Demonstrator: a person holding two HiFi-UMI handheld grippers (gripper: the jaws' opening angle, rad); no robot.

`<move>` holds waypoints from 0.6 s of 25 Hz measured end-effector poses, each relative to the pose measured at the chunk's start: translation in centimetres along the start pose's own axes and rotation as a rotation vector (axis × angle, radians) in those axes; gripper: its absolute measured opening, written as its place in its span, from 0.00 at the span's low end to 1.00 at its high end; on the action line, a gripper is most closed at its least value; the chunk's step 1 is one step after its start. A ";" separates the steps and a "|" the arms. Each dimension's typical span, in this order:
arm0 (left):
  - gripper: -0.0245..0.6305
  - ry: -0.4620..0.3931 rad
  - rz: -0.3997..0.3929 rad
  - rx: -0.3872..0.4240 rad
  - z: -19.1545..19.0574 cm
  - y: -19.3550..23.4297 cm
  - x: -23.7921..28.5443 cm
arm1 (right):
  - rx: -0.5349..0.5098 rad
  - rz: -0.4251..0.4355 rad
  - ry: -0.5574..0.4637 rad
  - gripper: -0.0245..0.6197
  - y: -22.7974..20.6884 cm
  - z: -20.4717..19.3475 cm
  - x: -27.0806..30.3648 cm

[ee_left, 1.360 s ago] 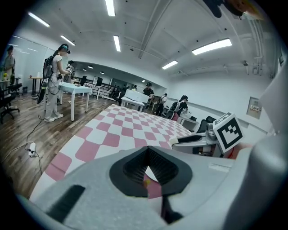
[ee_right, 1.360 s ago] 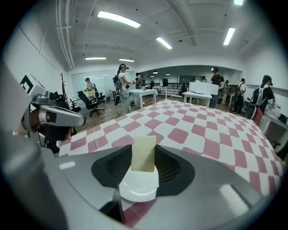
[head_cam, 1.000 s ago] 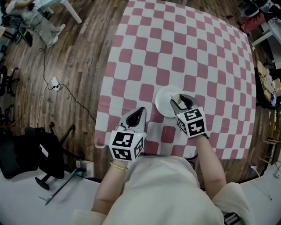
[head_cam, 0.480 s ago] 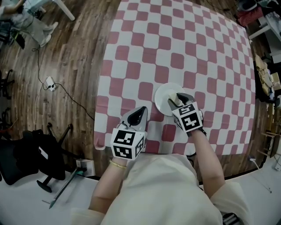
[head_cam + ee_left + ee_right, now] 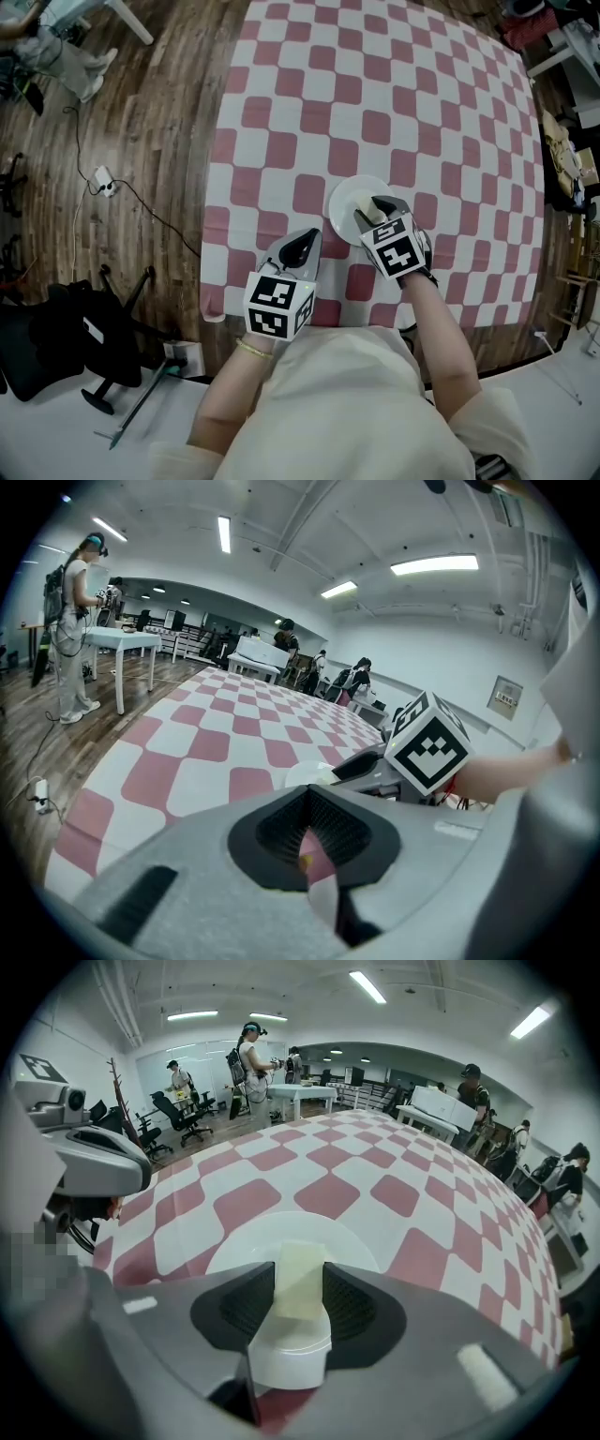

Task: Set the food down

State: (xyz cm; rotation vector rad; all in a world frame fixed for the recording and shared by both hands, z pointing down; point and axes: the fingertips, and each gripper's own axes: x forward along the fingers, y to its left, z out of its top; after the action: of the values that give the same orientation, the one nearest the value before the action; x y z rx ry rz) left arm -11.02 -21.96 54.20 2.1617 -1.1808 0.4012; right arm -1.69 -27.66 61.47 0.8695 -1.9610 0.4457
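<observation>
A pale, flat slice of food (image 5: 298, 1269) stands upright between the jaws of my right gripper (image 5: 300, 1290), which is shut on it. It hangs just over the near side of a white plate (image 5: 246, 1239) on the red-and-white checked cloth. In the head view the right gripper (image 5: 375, 208) reaches over the plate (image 5: 347, 199) from the near side. My left gripper (image 5: 302, 246) rests to the left of the plate near the table's front edge. Its jaws are together with nothing between them (image 5: 309, 841). The left gripper view also catches the right gripper (image 5: 364, 765) and the plate (image 5: 302, 776).
The checked tablecloth (image 5: 375, 84) stretches far beyond the plate. Left of the table is wooden floor with a cable and socket (image 5: 103, 178) and a black chair base (image 5: 66, 337). People and white tables (image 5: 300, 1096) stand at the far end of the room.
The right gripper with the food slice has crept a little left and forward over the plate. The left gripper has shifted only slightly to the right.
</observation>
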 end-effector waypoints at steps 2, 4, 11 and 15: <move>0.04 0.005 -0.007 0.002 -0.1 -0.2 0.2 | 0.004 0.000 -0.005 0.30 0.0 0.1 0.2; 0.04 0.009 -0.013 0.003 -0.2 -0.5 0.2 | 0.015 0.007 0.001 0.30 0.1 0.1 0.2; 0.04 0.009 -0.019 0.003 -0.4 -0.7 0.2 | 0.003 0.000 0.005 0.30 0.2 -0.1 0.2; 0.04 0.004 -0.017 -0.002 -0.2 -0.7 0.0 | 0.002 -0.016 0.000 0.30 0.0 0.0 0.1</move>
State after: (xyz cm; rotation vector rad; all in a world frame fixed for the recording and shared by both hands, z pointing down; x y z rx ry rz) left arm -10.49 -21.52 54.09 2.1664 -1.1595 0.3966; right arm -1.75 -27.67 61.61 0.8858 -1.9523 0.4391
